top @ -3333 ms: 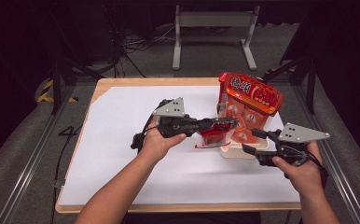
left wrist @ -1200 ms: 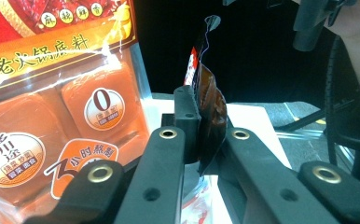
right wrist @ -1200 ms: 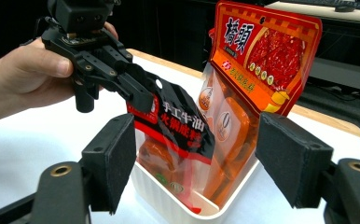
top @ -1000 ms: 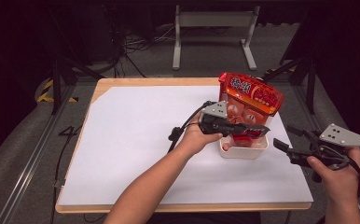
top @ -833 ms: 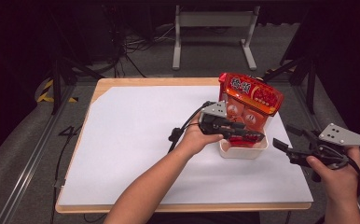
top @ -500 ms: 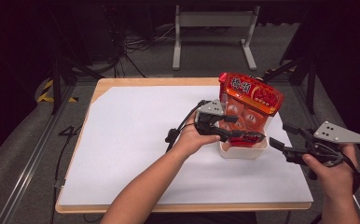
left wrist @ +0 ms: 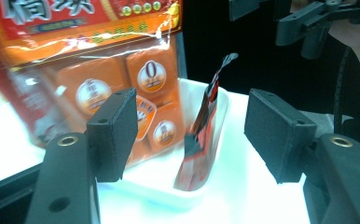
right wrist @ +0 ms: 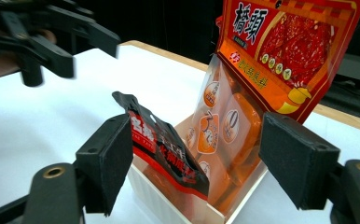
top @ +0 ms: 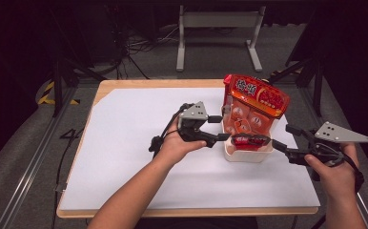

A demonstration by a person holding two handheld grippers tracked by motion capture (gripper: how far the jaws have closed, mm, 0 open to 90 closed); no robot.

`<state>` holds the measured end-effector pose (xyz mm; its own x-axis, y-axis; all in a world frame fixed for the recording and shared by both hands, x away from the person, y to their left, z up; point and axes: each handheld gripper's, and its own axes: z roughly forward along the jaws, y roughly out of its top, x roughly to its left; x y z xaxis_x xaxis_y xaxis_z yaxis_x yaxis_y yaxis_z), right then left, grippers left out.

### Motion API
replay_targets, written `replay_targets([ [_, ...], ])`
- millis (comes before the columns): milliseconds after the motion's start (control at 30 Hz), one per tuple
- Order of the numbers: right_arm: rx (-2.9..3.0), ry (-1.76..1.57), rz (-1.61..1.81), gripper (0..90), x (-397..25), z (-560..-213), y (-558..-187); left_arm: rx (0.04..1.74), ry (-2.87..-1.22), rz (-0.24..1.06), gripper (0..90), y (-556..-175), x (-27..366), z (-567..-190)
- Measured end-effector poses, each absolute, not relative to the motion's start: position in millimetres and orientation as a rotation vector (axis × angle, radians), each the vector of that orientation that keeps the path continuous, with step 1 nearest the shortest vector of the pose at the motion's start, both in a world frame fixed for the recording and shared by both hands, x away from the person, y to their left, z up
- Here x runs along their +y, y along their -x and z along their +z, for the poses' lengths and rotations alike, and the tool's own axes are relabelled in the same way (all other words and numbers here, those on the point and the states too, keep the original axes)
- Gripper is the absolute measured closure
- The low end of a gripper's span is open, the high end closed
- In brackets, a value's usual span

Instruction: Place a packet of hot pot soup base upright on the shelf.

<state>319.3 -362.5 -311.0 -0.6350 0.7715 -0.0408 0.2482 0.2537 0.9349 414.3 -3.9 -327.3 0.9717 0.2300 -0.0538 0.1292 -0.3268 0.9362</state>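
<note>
A white plastic tray (top: pixel 249 155) sits on the right part of the white-topped table (top: pixel 125 143). A big orange and red snack bag (top: pixel 253 107) stands in the far side of the tray and leans back a little. A small red and black packet (top: pixel 250 140) stands on its edge in the near side of the tray, tipped against the rim.

The left gripper (top: pixel 222 128) is just to the left of the tray. The left hand (top: pixel 175 145) holds it from the near side, and the forearm comes up from the bottom of the high view and slants to the right. Its jaws are wide apart and hold nothing. In the left gripper view the small packet (left wrist: pixel 201 135) shows between the jaws but farther off, not touching them.

The right gripper (top: pixel 282 138) is just to the right of the tray and points left at it. The right hand (top: pixel 332 164) holds it near the right edge of the table. Its jaws are wide apart too and hold nothing. In the right gripper view the small packet (right wrist: pixel 162 144) sits close to the left jaw, and I cannot tell if they touch.
</note>
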Motion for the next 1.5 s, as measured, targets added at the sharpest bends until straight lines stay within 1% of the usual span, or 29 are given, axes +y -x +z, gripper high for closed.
replay_targets([
  [333,2.025,-0.945,1.379,23.5,-361.6,-317.9,-325.0,0.356,-1.925,0.164,33.0,-396.0,49.7,-325.9],
  [400,2.022,-0.947,1.385,23.3,-361.3,-318.9,-325.7,0.369,-1.923,0.164,32.2,-393.8,54.7,-326.5],
  [467,2.020,-0.948,1.387,22.8,-360.7,-320.1,-326.5,0.392,-1.916,0.181,31.7,-387.7,73.7,-328.3],
  [500,2.020,-0.948,1.387,22.8,-360.7,-320.1,-326.5,0.392,-1.916,0.181,31.5,-387.7,73.7,-328.3],
  [533,2.021,-0.953,1.381,22.6,-360.9,-320.6,-326.7,0.414,-1.909,0.190,31.4,-384.5,84.9,-329.2],
  [567,2.021,-0.953,1.380,22.6,-361.0,-321.0,-327.0,0.414,-1.909,0.190,31.3,-384.5,84.9,-329.2],
  [600,2.022,-0.956,1.382,22.5,-360.9,-321.6,-327.4,0.443,-1.894,0.206,31.1,-381.2,97.4,-330.8],
  [633,2.022,-0.956,1.382,22.5,-360.9,-321.6,-327.4,0.443,-1.894,0.206,31.1,-381.2,97.4,-330.8],
  [933,2.027,-0.954,1.374,22.2,-359.9,-330.3,-329.2,0.541,-1.892,0.319,28.4,-361.7,149.5,-347.3],
  [1033,2.029,-0.957,1.375,21.8,-360.3,-333.7,-329.1,0.585,-1.887,0.321,27.5,-351.5,166.4,-360.1],
  [1200,2.034,-0.962,1.368,21.8,-361.4,-338.8,-329.6,0.635,-1.858,0.339,27.3,-345.6,184.3,-372.0],
  [1367,2.026,-0.973,1.374,21.8,-363.2,-340.7,-330.5,0.654,-1.821,0.351,26.8,-343.7,198.9,-372.1],
  [1500,2.012,-0.967,1.387,21.6,-364.9,-338.8,-330.5,0.667,-1.816,0.344,25.9,-344.9,203.0,-372.8],
])
